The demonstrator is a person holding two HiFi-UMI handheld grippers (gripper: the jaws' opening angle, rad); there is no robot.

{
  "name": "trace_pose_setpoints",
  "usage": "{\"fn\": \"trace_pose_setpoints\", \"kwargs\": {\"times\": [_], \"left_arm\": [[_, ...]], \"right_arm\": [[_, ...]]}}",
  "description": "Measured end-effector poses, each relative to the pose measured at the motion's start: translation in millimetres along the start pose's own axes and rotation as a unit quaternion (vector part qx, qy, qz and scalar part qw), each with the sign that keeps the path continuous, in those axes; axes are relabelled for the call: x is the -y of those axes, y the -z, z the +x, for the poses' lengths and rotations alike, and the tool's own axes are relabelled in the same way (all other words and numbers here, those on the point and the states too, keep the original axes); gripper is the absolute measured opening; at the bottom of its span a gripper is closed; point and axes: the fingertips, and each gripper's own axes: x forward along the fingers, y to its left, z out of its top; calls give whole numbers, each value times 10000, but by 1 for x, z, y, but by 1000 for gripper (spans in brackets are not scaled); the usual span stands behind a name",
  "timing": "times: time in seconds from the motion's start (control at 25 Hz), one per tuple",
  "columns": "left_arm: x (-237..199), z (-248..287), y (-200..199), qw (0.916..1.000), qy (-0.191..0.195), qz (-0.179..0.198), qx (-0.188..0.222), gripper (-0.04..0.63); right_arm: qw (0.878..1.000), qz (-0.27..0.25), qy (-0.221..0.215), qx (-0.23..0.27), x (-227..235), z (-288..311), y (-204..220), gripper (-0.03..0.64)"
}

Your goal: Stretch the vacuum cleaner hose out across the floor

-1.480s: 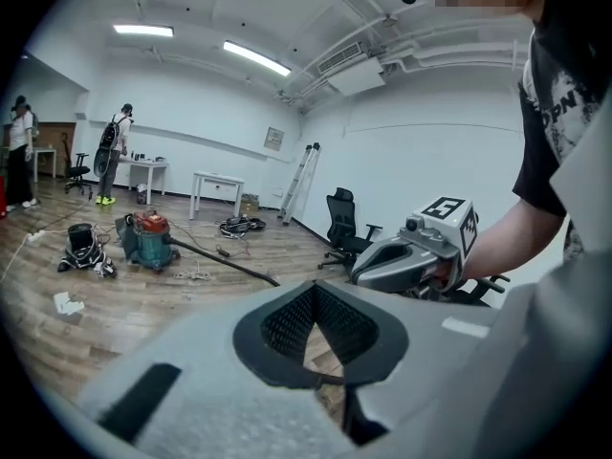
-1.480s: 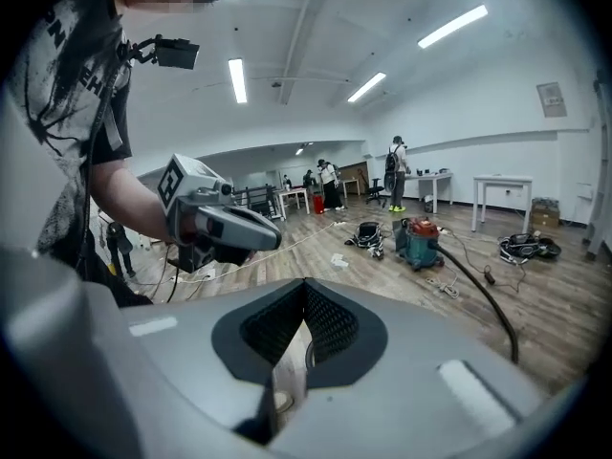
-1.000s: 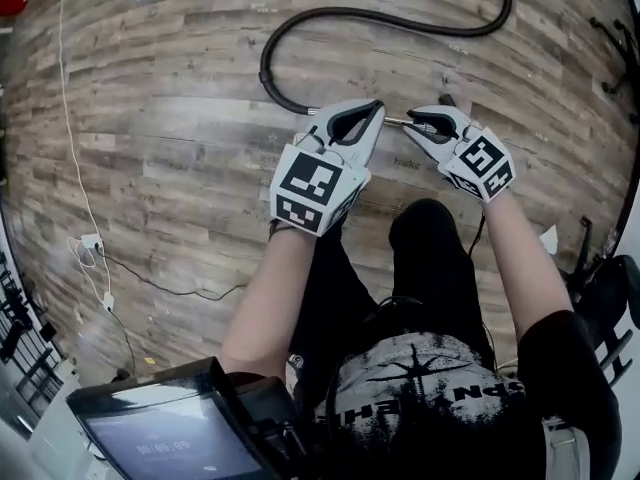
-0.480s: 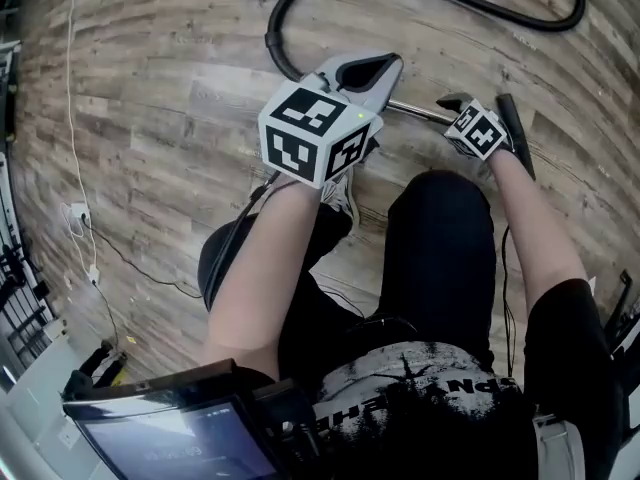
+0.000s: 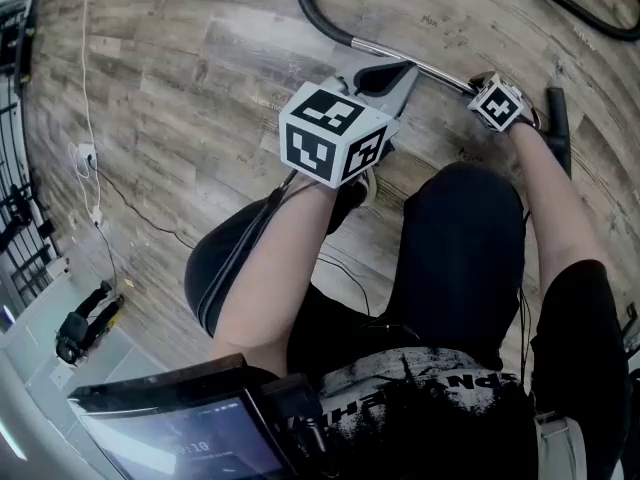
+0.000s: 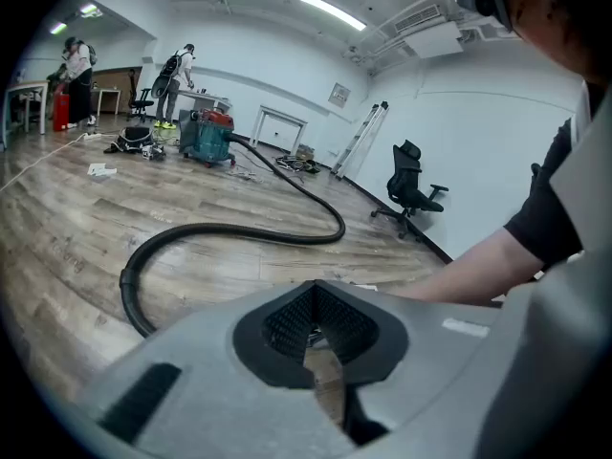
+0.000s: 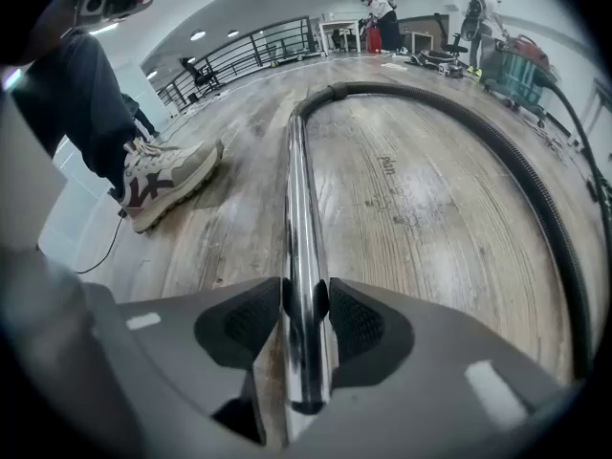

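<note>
My right hand-held gripper [image 7: 306,323] is down at the floor [image 5: 180,88] at about one o'clock from where I crouch. Its jaws have just been closing and now sit against either side of the chrome tube [image 7: 298,208], which runs straight away from them toward twelve. My left hand-held gripper [image 6: 316,318] hovers beside that tube at about twelve o'clock with its jaws together, and I can see nothing between them. The black hose [image 6: 249,234] joins the far end of the tube, bends round at about eleven, then snakes off across the boards in loose curves to the vacuum cleaner [image 6: 206,142], well away at ten to eleven o'clock, so I judge it far from stretched out. My shoe [image 7: 167,180] rests at nine o'clock from the tube. I expect the tube to be stiff and fairly light but smooth and slippery, likely to slide or twist between the pads if I pull along its length. The ribbed hose should be soft, should drag on the wood and should want to curl back. The better hold, I think, is at the dark cuff where tube meets hose, or on the ribs themselves. A hard pull may also roll the machine toward me.
</note>
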Motion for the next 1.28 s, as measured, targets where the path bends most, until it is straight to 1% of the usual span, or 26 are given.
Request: {"fn": "trace_pose_setpoints", "kwargs": {"times": [0.08,0.16,0.24,0.28,0.36,0.48,0.64,0.76,0.8,0.84,0.88,0.92,0.96,1.0,1.08,1.16,1.24,1.28], "left_arm": [[-3,2,12,9999,-47,-79,-61,3],[-6,4,22,9997,-81,-181,-108,3],[-9,7,29,9996,-102,-239,-140,3],[-10,9,32,9995,-108,-246,-161,3],[-10,11,39,9994,-108,-246,-227,3],[-10,17,43,9992,-106,-262,-268,3],[-6,20,48,9990,-43,-386,-207,3],[-7,25,60,9978,6,-643,-164,3],[-9,27,66,9965,3,-823,-142,3],[-13,29,73,9941,4,-1083,-105,5],[-18,32,81,9899,12,-1416,-54,5],[-24,34,89,9838,21,-1793,4,12],[-31,37,98,9759,26,-2180,61,64],[-37,41,107,9667,22,-2555,117,85],[-51,51,127,9459,-49,-3234,254,129],[-63,66,146,9223,-131,-3836,443,140],[-68,86,161,9009,-62,-4299,591,194],[-68,98,164,8899,31,-4510,684,204]], "right_arm": [[9997,-32,-169,-150,-6,12,0,168],[9982,17,-340,-492,-16,22,10,185],[9963,12,-256,-822,-18,26,20,184],[9959,-10,-175,-888,-16,26,22,184],[9962,-154,46,-852,-11,25,18,184],[9962,-517,372,-601,0,20,-2,184],[9957,-541,484,-583,2,19,-4,181],[9950,-541,496,-676,-1,19,-2,178],[9950,-527,467,-712,-2,18,-1,178],[9950,-510,424,-747,-4,16,1,178],[9950,-499,385,-779,-6,14,1,178],[9949,-492,358,-802,-8,11,1,178],[9949,-480,334,-821,-10,8,-1,178],[9949,-451,299,-856,-12,5,-2,178],[9944,-377,226,-965,-17,-4,-1,178],[9944,-425,232,-944,-20,-15,-8,178],[9946,-464,200,-909,-22,-26,-16,178],[9946,-457,172,-912,-23,-30,-18,178]]}}
